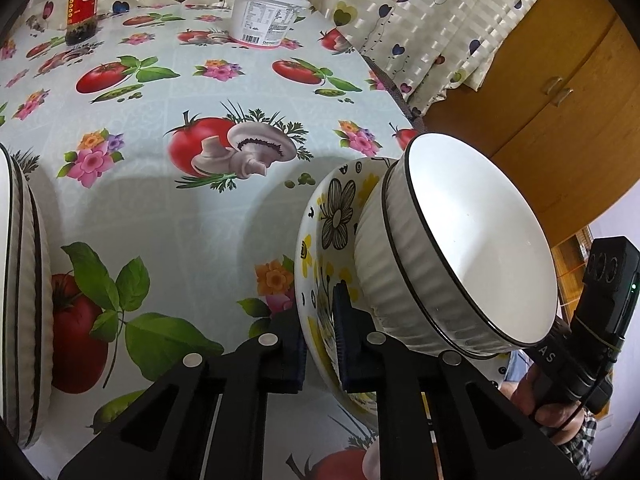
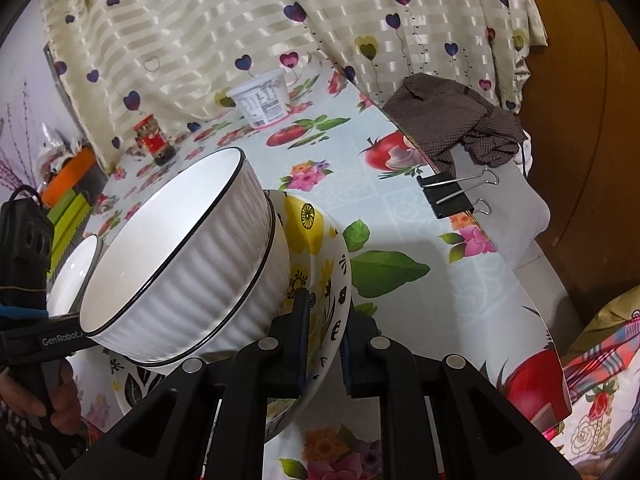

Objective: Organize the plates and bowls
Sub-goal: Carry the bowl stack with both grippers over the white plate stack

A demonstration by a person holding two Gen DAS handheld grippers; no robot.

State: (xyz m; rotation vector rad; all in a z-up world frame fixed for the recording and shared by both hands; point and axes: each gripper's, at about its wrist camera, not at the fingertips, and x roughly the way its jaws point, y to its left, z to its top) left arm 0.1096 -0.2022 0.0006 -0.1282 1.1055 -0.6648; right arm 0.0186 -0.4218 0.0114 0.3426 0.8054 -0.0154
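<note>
Left wrist view. Left gripper (image 1: 322, 338), black with dark blue pads, is pinched on the rim of the white ceramic bowl printed with yellow and black flowers (image 1: 332, 216): one pad outside the wall, the other inside. The lower part of that flowered bowl is hidden behind the gripper body. Nested in it, tilted with its mouth facing right, sits a white ribbed ceramic bowl with a thin dark rim line (image 1: 472, 240); a second ribbed rim shows just beneath it, so there may be two stacked, hard to tell. At the left edge, cut off by the frame, a stack of white ribbed dishes with dark rims (image 1: 28, 300) rests on the vegetable-and-flower printed tablecloth (image 1: 192, 208). Far back stand a white plastic tub with a printed label (image 1: 266, 16) and a glass jar with a red label (image 1: 82, 8). At lower right a hand (image 1: 544, 404) grips a black handle; only part is visible.

Right wrist view. Right gripper (image 2: 324, 344) is clamped on the flowered bowl's (image 2: 316, 240) rim from the opposite side, the wall squeezed between its pads. The ribbed bowl (image 2: 180, 264) leans left, blocking most of the flowered bowl's interior. Behind it, half hidden, another white bowl (image 2: 76, 268) sits on the cloth. A black binder clip (image 2: 448, 196) pins the tablecloth (image 2: 420, 308) edge; crumpled brown dotted fabric (image 2: 460, 124) lies beyond.
</note>
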